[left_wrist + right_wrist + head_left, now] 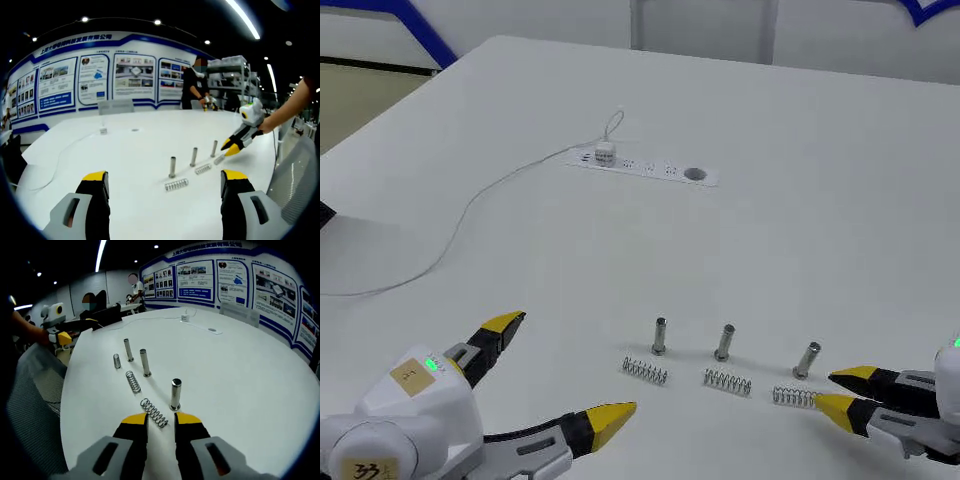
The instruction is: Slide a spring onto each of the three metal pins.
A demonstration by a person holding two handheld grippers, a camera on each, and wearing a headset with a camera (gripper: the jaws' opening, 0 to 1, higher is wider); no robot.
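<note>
Right gripper (830,391) is nearer: jaws narrowly apart, rightmost spring (154,413) flat on the table at its 12 o'clock, long axis 11-to-5 into the gap, probably not gripped. Its pin (175,394) stands upright at 1 o'clock. Left gripper (563,368) — jaws spread wide, well apart from the parts.

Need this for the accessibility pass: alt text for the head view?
Three metal pins stand upright in a row on a white table, a spring lying in front of each. The right gripper, fingers slightly apart, points at the rightmost spring; the left gripper sits wide open at lower left.
</note>
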